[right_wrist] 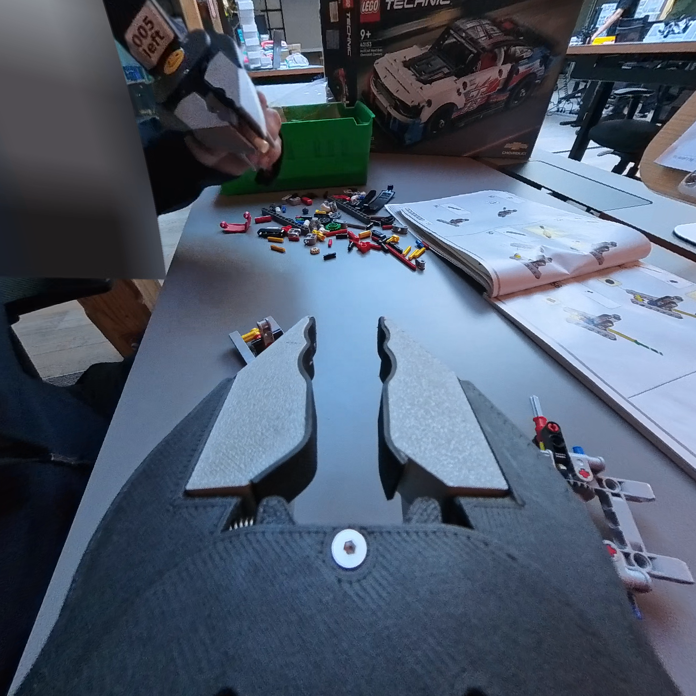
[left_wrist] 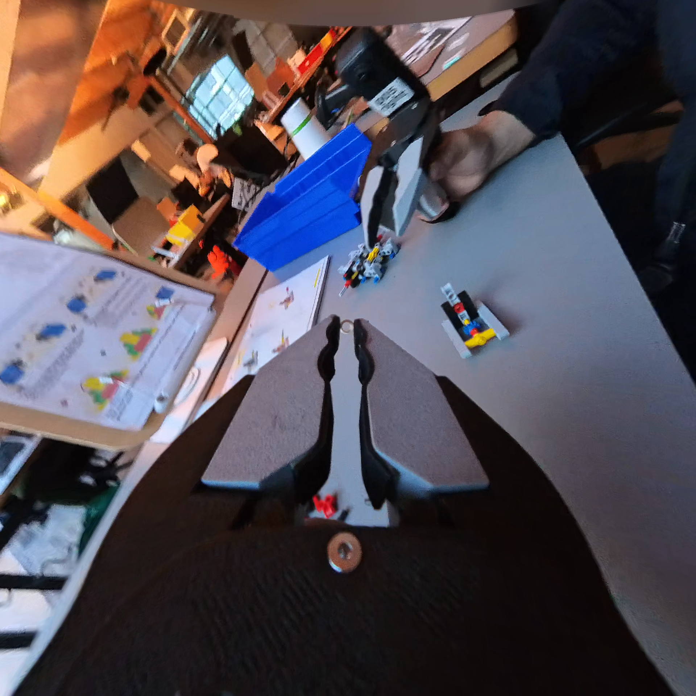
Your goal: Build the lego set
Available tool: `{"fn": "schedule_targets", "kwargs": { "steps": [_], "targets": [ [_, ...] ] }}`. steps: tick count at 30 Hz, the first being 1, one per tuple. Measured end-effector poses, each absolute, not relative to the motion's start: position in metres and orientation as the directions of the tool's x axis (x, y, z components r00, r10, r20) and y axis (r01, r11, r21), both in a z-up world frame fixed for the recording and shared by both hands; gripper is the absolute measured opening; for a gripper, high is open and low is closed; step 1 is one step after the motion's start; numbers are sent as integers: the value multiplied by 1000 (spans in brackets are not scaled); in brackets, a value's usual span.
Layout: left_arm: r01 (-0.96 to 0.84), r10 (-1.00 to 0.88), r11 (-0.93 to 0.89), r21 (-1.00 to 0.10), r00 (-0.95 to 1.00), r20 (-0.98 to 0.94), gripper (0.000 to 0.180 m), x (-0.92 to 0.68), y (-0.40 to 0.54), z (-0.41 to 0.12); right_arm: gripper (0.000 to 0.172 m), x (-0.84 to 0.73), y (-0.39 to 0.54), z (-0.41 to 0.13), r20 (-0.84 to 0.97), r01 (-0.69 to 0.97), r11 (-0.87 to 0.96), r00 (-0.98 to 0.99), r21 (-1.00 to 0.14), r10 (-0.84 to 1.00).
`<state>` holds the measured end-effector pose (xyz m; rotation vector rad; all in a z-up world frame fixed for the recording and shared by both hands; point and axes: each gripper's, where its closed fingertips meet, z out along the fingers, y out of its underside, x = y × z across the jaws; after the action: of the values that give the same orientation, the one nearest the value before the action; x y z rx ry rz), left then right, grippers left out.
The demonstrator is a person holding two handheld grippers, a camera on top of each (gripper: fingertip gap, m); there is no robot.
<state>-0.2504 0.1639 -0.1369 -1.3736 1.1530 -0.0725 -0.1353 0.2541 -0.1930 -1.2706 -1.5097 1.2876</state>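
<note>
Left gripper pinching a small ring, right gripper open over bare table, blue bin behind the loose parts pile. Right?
One slip: the bin behind the parts pile is green, per the right wrist view. Left gripper does pinch a small ring; right gripper is open.

Blue bin; green bin; open instruction booklet; boxed car set; loose bricks on counter

Smooth, faintly glossy grey table; plastic bricks; paper booklet; possibly metal ring.
</note>
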Motion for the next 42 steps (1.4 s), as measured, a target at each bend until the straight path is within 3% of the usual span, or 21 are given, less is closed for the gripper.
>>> {"fn": "schedule_targets", "kwargs": {
  "steps": [3,7,11,14,18,20,23,26,35,38,42],
  "targets": [
    [-582,-588,419,-697,412,-697,4,-237,159,-128,29,-135,255,-192,-55,200,-12,-210,-980,976],
    [-660,-578,372,-653,386,-719,4,-241,168,-138,28,-135,255,-193,-62,202,-19,-211,-979,975],
    [-832,-670,-145,-536,481,-565,5,-290,203,-218,28,-136,255,-193,-61,207,-16,-213,-978,975],
    [-696,-673,-516,-499,690,-266,5,-311,209,-259,28,-136,254,-193,-55,206,-11,-212,-978,976],
    [-520,-588,-703,-485,808,-13,5,-317,213,-271,28,-135,254,-193,-53,204,-9,-212,-979,976],
    [-533,-608,-691,-489,794,-7,23,-316,214,-275,28,-135,254,-193,-53,203,-9,-212,-979,976],
    [-576,-644,-639,-510,763,-54,31,-313,209,-273,28,-135,254,-192,-52,201,-8,-213,-979,976],
    [-567,-627,-642,-516,775,-73,54,-316,204,-272,27,-135,254,-192,-57,201,-14,-213,-980,975],
    [-456,-463,-611,-647,869,-174,48,-348,176,-236,28,-133,255,-187,-69,165,-33,-223,-986,972],
    [-375,-407,-629,-681,905,-123,39,-370,156,-229,30,-135,258,-185,-71,151,-38,-216,-988,974],
    [-332,-337,-696,-637,934,-118,27,-406,131,-241,32,-135,261,-183,-73,138,-45,-206,-989,976]
  ]
}}
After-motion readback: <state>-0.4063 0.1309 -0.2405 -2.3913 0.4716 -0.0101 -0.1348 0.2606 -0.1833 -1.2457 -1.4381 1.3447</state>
